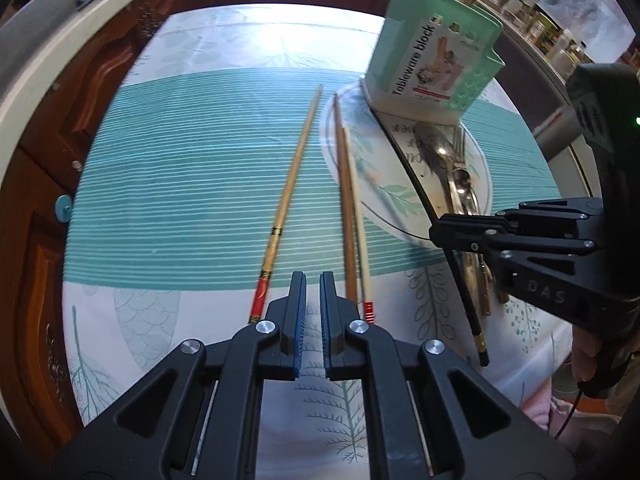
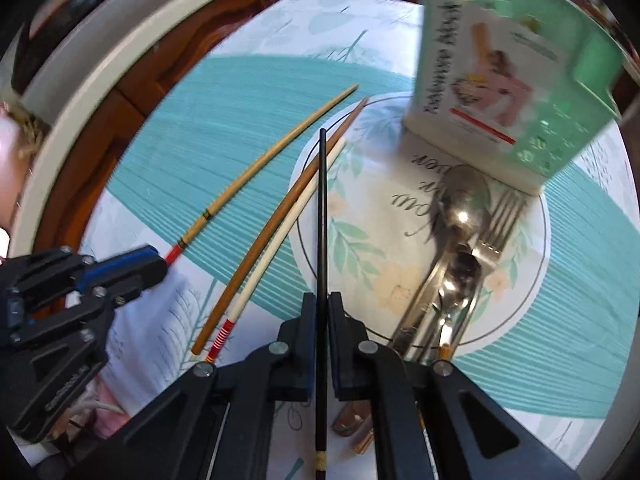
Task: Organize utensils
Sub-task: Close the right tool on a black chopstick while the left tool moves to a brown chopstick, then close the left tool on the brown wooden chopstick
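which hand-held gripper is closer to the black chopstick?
Right. The right hand-held gripper is shut on the black chopstick, pads pressing its shaft. The left hand-held gripper is shut on nothing, hovering apart from it, beyond the brown and white chopsticks.

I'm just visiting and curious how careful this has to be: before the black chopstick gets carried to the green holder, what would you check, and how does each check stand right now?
1. Right gripper shut on the black chopstick: ok.
2. Grip near the chopstick's middle: not ok, it is held close to the gold-banded end.
3. Left gripper shut with nothing between its pads: ok.
4. Green holder upright on the tablecloth: ok.
5. Free room inside the holder: cannot tell.
6. Spoons and forks lie apart from the held chopstick: ok.
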Demonstrator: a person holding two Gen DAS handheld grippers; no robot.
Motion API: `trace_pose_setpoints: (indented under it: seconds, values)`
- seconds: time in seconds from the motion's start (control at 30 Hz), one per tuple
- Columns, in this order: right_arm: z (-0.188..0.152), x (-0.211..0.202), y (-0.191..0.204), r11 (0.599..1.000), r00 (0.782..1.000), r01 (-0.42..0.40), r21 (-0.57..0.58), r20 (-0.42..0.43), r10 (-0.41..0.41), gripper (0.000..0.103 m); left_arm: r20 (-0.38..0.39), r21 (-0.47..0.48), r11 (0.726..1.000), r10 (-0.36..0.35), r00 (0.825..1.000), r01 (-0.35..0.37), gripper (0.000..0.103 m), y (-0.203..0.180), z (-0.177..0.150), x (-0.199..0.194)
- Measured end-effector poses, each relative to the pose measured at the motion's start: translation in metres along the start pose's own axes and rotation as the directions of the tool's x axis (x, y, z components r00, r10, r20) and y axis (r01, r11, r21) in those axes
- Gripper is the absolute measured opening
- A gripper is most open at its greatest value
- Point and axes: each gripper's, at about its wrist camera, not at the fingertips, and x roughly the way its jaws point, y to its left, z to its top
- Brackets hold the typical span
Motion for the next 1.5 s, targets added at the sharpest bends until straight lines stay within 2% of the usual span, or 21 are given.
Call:
trace_pose_setpoints:
  seconds: [0.17,0.27,0.43,0.57,0.7,0.97,1.2,1.5]
  values:
    - [-0.011,-0.021,-0.02,0.989,0.99,-0.116,0.095,0.087,0.108,0.005,-0.078,0.045,0.998,-0.051,0.996,0.055,0.004,-0.003,0.028,0.014]
    - [-0.016,-0.029,-0.029,0.977,0.98,-0.169,0.132,0.126,0.153,0.005,-0.126,0.027,0.996,-0.081,0.989,0.085,0.004,-0.002,0.044,0.025]
    - [-0.023,-0.029,-0.041,0.964,0.973,-0.204,0.169,0.14,0.181,0.005,-0.19,0.0,0.993,-0.118,0.975,0.12,0.004,-0.007,0.064,0.043]
    - [-0.029,-0.027,-0.045,0.958,0.969,-0.223,0.18,0.146,0.199,0.005,-0.224,0.015,0.995,-0.094,0.97,0.1,0.004,-0.014,0.07,0.053]
    - [-0.031,-0.028,-0.047,0.955,0.964,-0.241,0.175,0.153,0.216,0.005,-0.268,0.035,0.998,-0.041,0.963,0.052,0.004,-0.019,0.07,0.065]
    - [-0.027,-0.028,-0.047,0.948,0.954,-0.272,0.164,0.174,0.244,0.005,-0.291,0.066,0.998,0.032,0.956,-0.013,0.004,-0.027,0.079,0.074]
    - [-0.03,-0.028,-0.053,0.944,0.951,-0.282,0.169,0.18,0.252,0.005,-0.313,0.064,0.997,0.06,0.948,-0.042,0.004,-0.027,0.103,0.084]
    - [-0.031,-0.031,-0.055,0.939,0.945,-0.298,0.175,0.191,0.264,0.005,-0.326,0.114,0.989,0.128,0.937,-0.096,0.004,-0.041,0.13,0.096]
